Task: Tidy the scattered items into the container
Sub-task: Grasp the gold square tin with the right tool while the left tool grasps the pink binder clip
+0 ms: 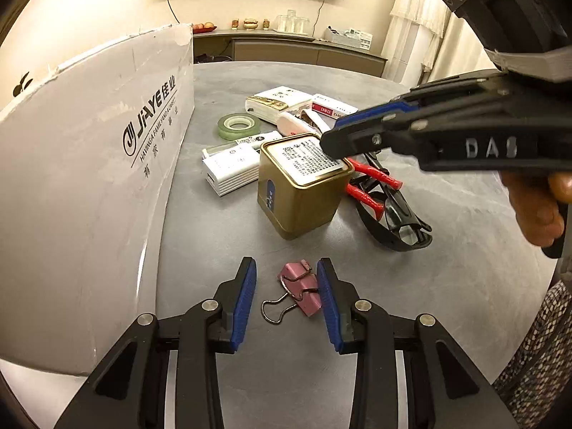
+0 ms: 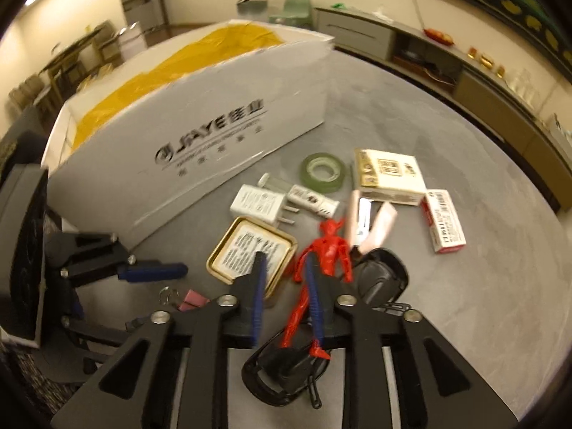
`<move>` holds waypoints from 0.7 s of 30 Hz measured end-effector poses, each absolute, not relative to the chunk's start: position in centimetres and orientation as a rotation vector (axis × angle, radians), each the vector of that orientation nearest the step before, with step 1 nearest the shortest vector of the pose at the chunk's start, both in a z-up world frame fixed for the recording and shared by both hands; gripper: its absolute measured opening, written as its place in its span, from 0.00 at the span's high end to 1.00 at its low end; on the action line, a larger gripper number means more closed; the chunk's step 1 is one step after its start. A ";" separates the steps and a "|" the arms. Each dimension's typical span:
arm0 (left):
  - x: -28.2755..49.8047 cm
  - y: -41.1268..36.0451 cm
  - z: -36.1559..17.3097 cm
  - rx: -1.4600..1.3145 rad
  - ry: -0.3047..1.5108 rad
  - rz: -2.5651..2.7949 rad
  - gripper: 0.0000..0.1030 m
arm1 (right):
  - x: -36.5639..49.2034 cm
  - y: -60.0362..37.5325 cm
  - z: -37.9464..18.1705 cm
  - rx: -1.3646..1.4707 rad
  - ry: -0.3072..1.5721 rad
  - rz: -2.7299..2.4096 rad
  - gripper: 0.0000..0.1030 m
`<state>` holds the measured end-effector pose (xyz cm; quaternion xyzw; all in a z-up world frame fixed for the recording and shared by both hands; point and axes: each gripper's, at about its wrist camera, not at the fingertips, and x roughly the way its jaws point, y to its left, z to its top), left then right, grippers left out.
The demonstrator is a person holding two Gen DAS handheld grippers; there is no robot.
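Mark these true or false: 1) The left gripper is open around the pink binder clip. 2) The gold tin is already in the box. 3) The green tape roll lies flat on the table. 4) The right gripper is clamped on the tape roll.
1) True: the left gripper is open with the pink binder clip between its fingers.
2) False: the gold tin stands on the table, beside the box.
3) True: the tape roll lies flat.
4) False: the right gripper hovers over the red figure, far from the tape.

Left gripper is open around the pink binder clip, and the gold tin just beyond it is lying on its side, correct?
Not quite. The left gripper is open around the pink binder clip, but the gold tin beyond it stands upright, its labelled face up. The left wrist view shows this.
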<state>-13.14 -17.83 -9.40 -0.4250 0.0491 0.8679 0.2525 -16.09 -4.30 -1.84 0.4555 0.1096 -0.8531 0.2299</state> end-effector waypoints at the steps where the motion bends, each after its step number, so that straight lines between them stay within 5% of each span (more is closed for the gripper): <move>1: -13.1 -17.8 -9.4 -1.156 0.134 2.359 0.64 | -16.0 -4.1 -1.5 1.246 0.254 -2.369 0.49; 5: -12.5 -17.8 -9.4 -1.158 0.126 2.347 0.64 | -15.5 -4.6 -2.2 1.274 0.017 -2.395 0.41; 12: -12.3 -18.2 -9.5 -1.158 0.111 2.346 0.64 | -15.1 -7.0 -5.4 1.356 0.141 -2.512 0.42; 15: -12.3 -18.5 -9.5 -1.162 0.090 2.336 0.64 | -15.3 -5.8 -4.8 1.349 0.059 -2.535 0.51; 17: -12.3 -18.6 -9.5 -1.160 0.072 2.315 0.77 | -15.1 -4.9 -3.9 1.326 0.002 -2.539 0.51; 21: -12.4 -18.4 -9.3 -1.144 0.068 2.291 0.85 | -14.7 -4.0 -2.7 1.297 -0.034 -2.551 0.51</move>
